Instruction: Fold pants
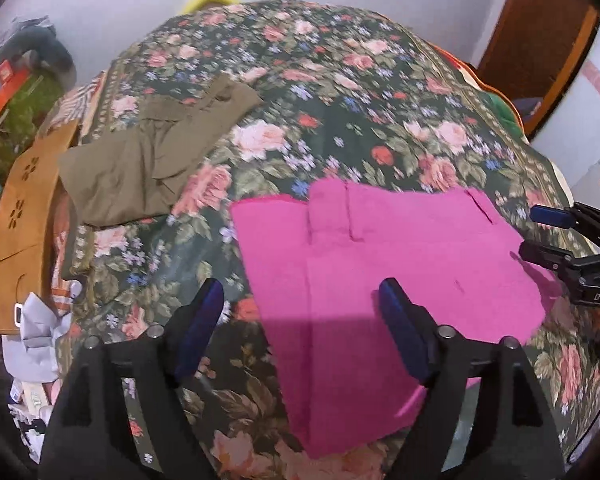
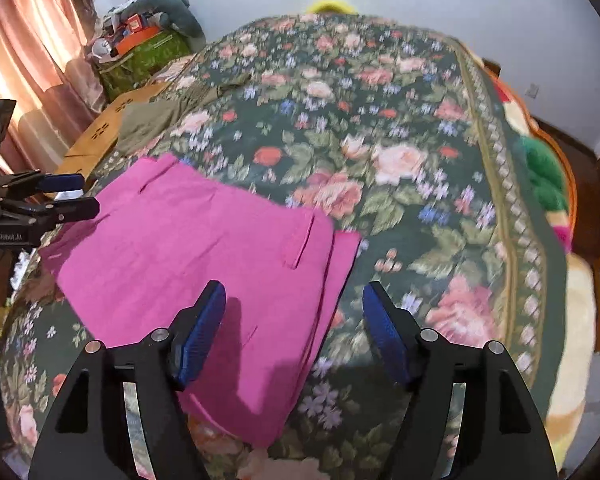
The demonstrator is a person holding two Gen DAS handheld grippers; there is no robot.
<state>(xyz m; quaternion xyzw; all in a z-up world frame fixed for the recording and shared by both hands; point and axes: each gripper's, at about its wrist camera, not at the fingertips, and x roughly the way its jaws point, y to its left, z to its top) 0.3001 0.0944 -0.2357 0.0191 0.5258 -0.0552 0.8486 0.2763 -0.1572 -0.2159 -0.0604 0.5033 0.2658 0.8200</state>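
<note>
Pink pants (image 1: 384, 276) lie folded flat on the floral bedspread (image 1: 300, 92); they also show in the right wrist view (image 2: 204, 256). My left gripper (image 1: 302, 320) is open and empty, hovering above the pants' left edge. My right gripper (image 2: 294, 320) is open and empty, above the pants' right edge. Each gripper shows in the other's view: the right gripper (image 1: 548, 232) at the pants' right side, the left gripper (image 2: 74, 196) at their left side, both with jaws apart.
Folded olive pants (image 1: 156, 152) lie at the bed's left side, next to a brown cardboard box (image 1: 24, 208). Clutter (image 2: 148, 36) is piled by the pink curtains (image 2: 32, 60). White cloth and papers (image 1: 40, 336) lie low at left. A green blanket (image 2: 544, 176) is at the bed's right edge.
</note>
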